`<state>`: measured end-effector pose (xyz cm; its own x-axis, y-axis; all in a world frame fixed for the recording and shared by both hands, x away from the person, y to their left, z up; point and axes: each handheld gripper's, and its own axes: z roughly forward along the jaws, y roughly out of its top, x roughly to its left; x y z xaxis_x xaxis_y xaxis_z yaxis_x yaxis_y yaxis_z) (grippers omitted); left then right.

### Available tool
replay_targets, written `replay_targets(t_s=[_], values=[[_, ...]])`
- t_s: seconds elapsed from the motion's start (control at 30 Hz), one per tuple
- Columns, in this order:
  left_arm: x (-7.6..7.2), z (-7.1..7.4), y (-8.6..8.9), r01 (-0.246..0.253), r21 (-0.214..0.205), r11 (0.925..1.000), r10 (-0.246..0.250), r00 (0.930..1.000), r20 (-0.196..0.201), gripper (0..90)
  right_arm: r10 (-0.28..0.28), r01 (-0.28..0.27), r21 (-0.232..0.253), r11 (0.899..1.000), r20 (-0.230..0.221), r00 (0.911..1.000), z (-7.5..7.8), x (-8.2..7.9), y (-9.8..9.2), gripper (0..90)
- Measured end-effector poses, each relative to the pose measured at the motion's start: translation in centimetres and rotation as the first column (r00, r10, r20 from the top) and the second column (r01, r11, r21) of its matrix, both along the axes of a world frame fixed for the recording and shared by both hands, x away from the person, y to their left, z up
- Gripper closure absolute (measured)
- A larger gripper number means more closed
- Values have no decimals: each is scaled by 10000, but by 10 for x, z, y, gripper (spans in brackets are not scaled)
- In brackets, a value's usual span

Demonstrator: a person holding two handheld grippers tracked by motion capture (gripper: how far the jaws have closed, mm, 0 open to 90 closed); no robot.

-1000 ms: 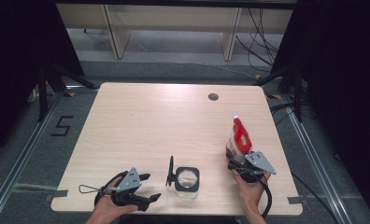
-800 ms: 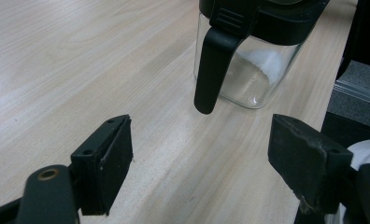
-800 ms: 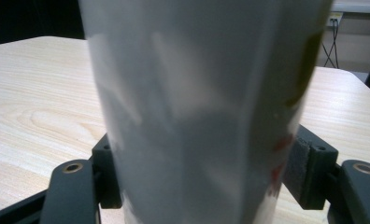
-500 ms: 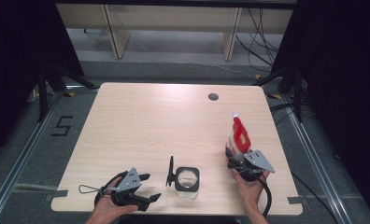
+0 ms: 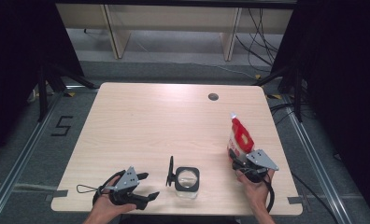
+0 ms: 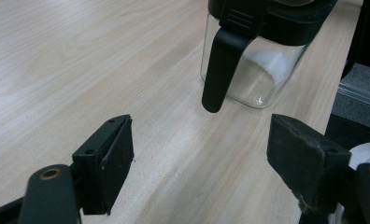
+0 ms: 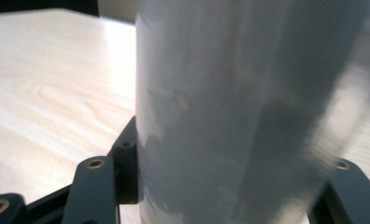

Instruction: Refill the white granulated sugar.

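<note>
The red-and-white pouch [image 5: 239, 137] stands upright near the table's [image 5: 141, 121] right edge, between the jaws of the right gripper [image 5: 241, 161], which have just been closing and now touch its sides. Left of it, near the front edge, sits a glass jar [image 5: 187, 183] with a black lid and handle. The left gripper [image 5: 143, 186] rests beside the jar, jaws spread and empty; the middle and far tabletop lies open.

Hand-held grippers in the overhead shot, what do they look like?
Both are black. The left hand-held gripper and the right hand-held gripper each carry a grey three-cornered plate on top and trail a black looping cable. Up close, the jaws end in flat black pads.
</note>
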<state>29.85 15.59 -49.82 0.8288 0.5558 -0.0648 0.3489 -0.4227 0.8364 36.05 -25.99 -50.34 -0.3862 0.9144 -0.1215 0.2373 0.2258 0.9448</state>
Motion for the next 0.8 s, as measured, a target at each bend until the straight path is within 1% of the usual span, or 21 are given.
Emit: replay_targets(t_s=[0.03, 0.07, 0.1, 0.17, 0.2, 0.23, 0.27, 0.3, 0.33, 0.37, 0.4, 0.43, 0.5, 0.53, 0.6, 0.63, 0.7, 0.73, 0.77, 0.8], values=[[0, 0, 0, 24, 21, 10000, -24, 10000, 43, 225, 75, -76, -297, 9995, -27, 10000, 2, -1, -1, 416], [-1, 0, -1, -87, -71, 9999, 86, 9999, -94, 225, 109, -112, -473, 9988, -64, 9999, 3, -3, 0, 417], [-1, -1, -2, -97, -203, 9997, 96, 9999, -56, 226, 70, -70, -833, 9965, -4, 10000, 4, -6, 1, 418], [-1, -1, -2, -78, -202, 9998, 77, 9999, -75, 226, 414, -411, -1391, 9894, -10, 9991, 6, -8, 1, 418], [-1, 0, -1, -44, -26, 10000, 44, 10000, -66, 225, 365, -302, -1750, 9841, 328, 9988, 8, -10, 0, 419], [0, 0, 0, -3, 123, 9999, 3, 10000, 14, 225, 391, -299, -1990, 9795, 425, 9983, 10, -13, 1, 419], [0, -1, 0, 49, 33, 10000, -49, 10000, 50, 225, 448, -337, -2082, 9775, 489, 9978, 12, -14, 1, 419], [0, -1, -1, 53, 37, 10000, -53, 9999, 88, 226, 397, -262, -2171, 9758, 582, 9975, 13, -17, 2, 420], [0, -1, -1, 47, 32, 10000, -47, 10000, 87, 225, 586, -394, -2373, 9706, 745, 9955, 16, -19, 1, 420], [0, -1, -1, 36, 56, 10000, -37, 10000, 18, 225, 508, -329, -2298, 9727, 721, 9961, 17, -21, 1, 420], [-1, -1, -1, 29, -30, 10000, -29, 10000, -38, 225, 635, -428, -2326, 9716, 825, 9946, 19, -22, 1, 420], [-1, -2, -2, 32, -70, 10000, -32, 10000, 13, 225, 692, -455, -2355, 9708, 936, 9932, 20, -24, 1, 420], [0, -1, -1, 90, -8, 10000, -90, 10000, -34, 225, 628, -363, -2388, 9704, 1044, 9926, 24, -30, 1, 420], [0, -2, -1, 49, 79, 10000, -49, 10000, -25, 225, 681, -382, -2537, 9665, 1104, 9915, 27, -34, 2, 420], [1, -1, 0, 212, 172, 9996, -215, 9997, 148, 225, 975, -457, -3253, 9445, 1447, 9847, 33, -41, 5, 420], [1, -1, 0, 201, 154, 9997, -203, 9997, 132, 225, 963, -390, -3333, 9420, 1569, 9829, 35, -46, 5, 420], [1, -1, 0, 202, 155, 9997, -204, 9997, 130, 225, 1160, -444, -3603, 9318, 1796, 9769, 39, -53, 6, 420], [1, -1, 0, 198, 161, 9997, -200, 9997, 126, 225, 1209, -494, -3636, 9302, 1767, 9768, 41, -56, 6, 420], [0, -1, -1, 130, 147, 9998, -131, 9999, 24, 225, 1144, -398, -3634, 9308, 1862, 9758, 42, -59, 6, 420], [0, -2, -1, 103, 113, 9999, -103, 9999, -52, 225, 1188, -378, -3801, 9242, 1920, 9742, 44, -63, 5, 420]])
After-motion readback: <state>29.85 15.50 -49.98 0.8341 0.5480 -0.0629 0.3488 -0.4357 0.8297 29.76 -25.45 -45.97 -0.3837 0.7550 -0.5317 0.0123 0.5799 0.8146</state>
